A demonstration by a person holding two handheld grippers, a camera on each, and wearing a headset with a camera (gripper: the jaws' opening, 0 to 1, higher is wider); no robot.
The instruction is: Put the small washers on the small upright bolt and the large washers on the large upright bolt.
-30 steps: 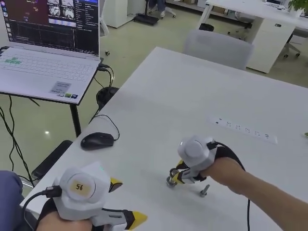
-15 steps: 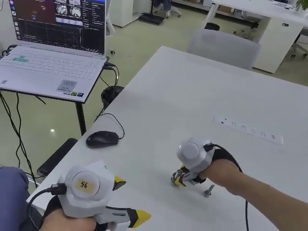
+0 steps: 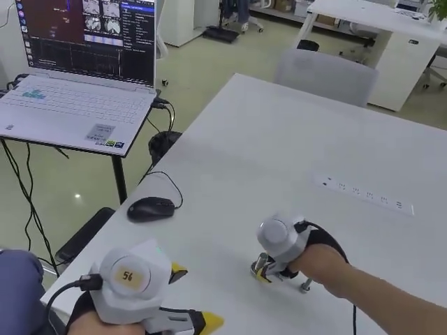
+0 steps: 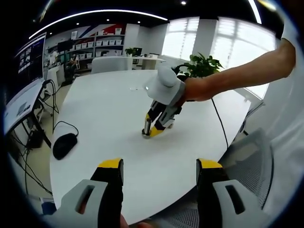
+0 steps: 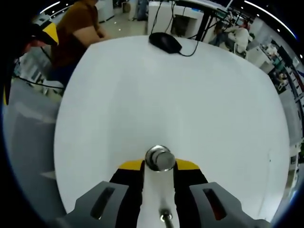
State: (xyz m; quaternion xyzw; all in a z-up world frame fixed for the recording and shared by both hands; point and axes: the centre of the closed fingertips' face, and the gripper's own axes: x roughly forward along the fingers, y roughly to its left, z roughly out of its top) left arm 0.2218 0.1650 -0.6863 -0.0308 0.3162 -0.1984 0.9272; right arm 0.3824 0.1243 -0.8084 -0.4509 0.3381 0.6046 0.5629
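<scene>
Large upright bolt [image 3: 260, 264], bright polished steel with a round top, stands on the matt white desk [image 3: 279, 153] near its front edge. In the right gripper view that round top [image 5: 160, 158] sits exactly between the yellow tips of my right claw [image 5: 159, 166]. The jaws are drawn narrow on either side of it, but I cannot tell whether the pads actually press the metal. In the head view the right claw [image 3: 262, 272] points down at the desk beside this bolt, and the small upright bolt [image 3: 306, 285], slimmer and also of steel, stands just beside my hand. My left claw [image 4: 160, 164], grey-bodied with yellow tips, hangs over the near edge of the desk, jaws wide apart with nothing between them, well apart from both bolts. A glossy black mouse [image 3: 150, 208] lies on the desk's left edge, a white power strip [image 3: 367, 195] lies farther back, and a laptop [image 3: 77, 91] rests on a separate stand.
</scene>
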